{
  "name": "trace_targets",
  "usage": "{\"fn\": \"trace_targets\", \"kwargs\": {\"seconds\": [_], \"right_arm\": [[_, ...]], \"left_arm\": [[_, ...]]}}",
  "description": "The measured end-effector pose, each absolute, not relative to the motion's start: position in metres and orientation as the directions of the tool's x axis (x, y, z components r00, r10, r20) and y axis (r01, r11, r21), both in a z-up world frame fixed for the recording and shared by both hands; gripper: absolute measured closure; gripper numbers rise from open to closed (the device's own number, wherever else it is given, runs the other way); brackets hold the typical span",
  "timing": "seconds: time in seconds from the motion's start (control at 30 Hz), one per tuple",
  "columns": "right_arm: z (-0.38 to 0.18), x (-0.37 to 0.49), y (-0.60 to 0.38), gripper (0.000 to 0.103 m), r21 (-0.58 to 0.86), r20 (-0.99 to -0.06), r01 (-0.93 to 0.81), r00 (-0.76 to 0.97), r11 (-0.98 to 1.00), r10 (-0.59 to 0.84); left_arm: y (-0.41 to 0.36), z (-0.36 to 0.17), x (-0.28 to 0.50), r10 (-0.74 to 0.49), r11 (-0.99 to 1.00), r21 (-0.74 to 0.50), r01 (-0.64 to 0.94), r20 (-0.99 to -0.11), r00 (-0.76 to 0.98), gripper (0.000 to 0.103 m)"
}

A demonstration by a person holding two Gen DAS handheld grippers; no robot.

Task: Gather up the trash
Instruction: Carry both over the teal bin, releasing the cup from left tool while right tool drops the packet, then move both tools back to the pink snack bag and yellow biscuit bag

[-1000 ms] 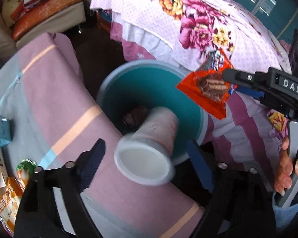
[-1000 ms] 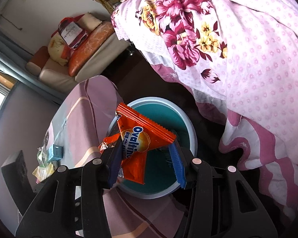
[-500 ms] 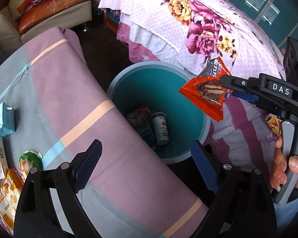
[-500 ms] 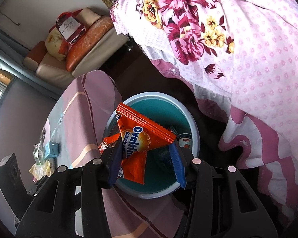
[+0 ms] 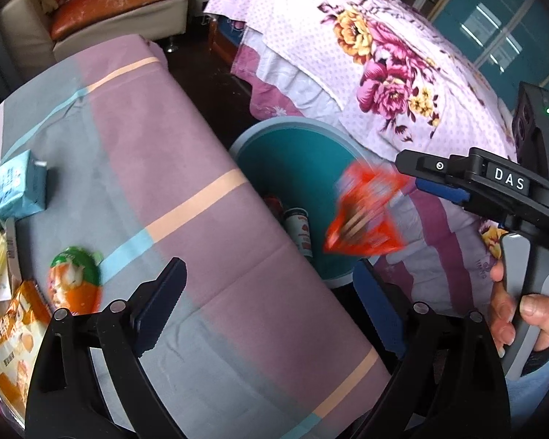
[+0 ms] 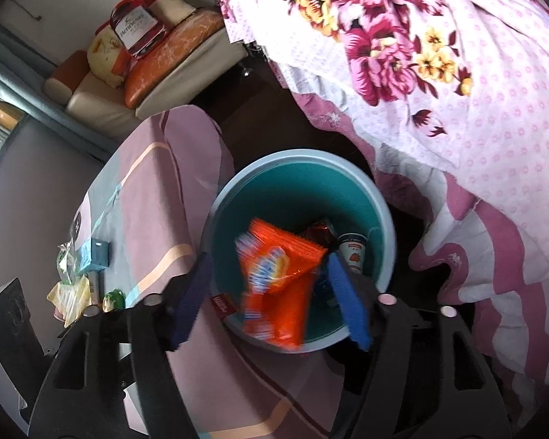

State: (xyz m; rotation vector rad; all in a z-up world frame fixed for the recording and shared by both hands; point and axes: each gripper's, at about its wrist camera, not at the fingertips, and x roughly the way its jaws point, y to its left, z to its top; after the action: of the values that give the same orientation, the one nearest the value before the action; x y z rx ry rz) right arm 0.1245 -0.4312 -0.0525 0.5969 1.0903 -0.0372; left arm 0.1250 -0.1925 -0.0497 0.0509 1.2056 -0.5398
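The orange wrapper (image 6: 278, 281) looks light, thin and crinkly, likely slippery; a flat pinch across a sealed edge would suit it best. It is blurred, tumbling between the opening jaws of the right gripper (image 6: 271, 296), whose pads no longer press it, directly over the teal bin (image 6: 384, 226), where a small cup (image 6: 351, 252) already lies. The left gripper (image 5: 271, 307) hangs wide open and empty over the striped tablecloth (image 5: 157, 139), left of the bin.
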Motion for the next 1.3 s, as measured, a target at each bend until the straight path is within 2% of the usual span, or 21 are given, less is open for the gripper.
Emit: {"fn": "trace_targets", "kwargs": {"seconds": [0.07,0.67,1.03,1.3], "right_arm": [[-0.049,0.125,-0.424,0.031,0.433,-0.840,0.308,0.478,0.847,0.255],[-0.022,0.130,-0.320,0.026,0.403,-0.861,0.154,0.398,0.902,0.316],[-0.025,0.136,-0.219,0.025,0.385,-0.884,-0.021,0.280,0.923,0.375],[-0.042,0.141,-0.159,0.021,0.379,-0.901,-0.100,0.185,0.920,0.392]], "left_arm": [[-0.184,-0.048,0.124,-0.374,0.876,-0.252,0.411,-0.893,0.251,0.010],[-0.066,-0.022,0.095,-0.369,0.918,-0.276,0.285,-0.857,0.359,0.010],[0.037,-0.010,0.070,-0.284,0.958,-0.232,0.169,-0.849,0.446,0.007],[0.110,-0.033,0.061,-0.183,0.983,-0.174,0.061,-0.876,0.445,0.006]]}}
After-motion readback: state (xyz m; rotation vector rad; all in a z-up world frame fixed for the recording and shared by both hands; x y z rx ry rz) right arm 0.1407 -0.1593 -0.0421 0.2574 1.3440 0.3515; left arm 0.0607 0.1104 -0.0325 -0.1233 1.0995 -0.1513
